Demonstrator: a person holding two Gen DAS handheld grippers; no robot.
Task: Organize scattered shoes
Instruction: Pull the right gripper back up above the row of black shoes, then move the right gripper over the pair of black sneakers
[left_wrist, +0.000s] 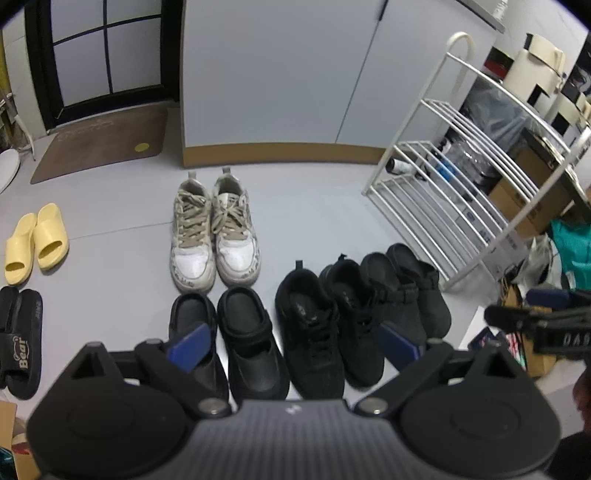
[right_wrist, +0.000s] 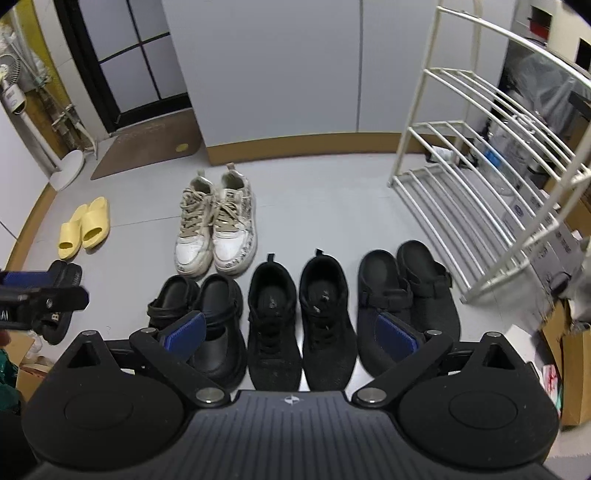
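Shoes stand in pairs on the grey floor. White sneakers (left_wrist: 214, 232) (right_wrist: 216, 229) sit in the middle. In front of them run black glossy clogs (left_wrist: 229, 343) (right_wrist: 210, 325), black sneakers (left_wrist: 325, 325) (right_wrist: 299, 317) and black strapped clogs (left_wrist: 406, 291) (right_wrist: 406, 299). Yellow slides (left_wrist: 35, 243) (right_wrist: 85, 227) and black "Bear" slides (left_wrist: 20, 339) (right_wrist: 61, 295) lie at the left. My left gripper (left_wrist: 293, 345) is open and empty above the front row. My right gripper (right_wrist: 290, 332) is open and empty above the black sneakers.
A white wire shoe rack (left_wrist: 461, 177) (right_wrist: 498, 177) stands at the right, with boxes and bags behind it. A grey cabinet (left_wrist: 295, 81) backs the floor. A brown doormat (left_wrist: 103, 144) lies before a dark door. A fan stand (right_wrist: 22, 110) is at the far left.
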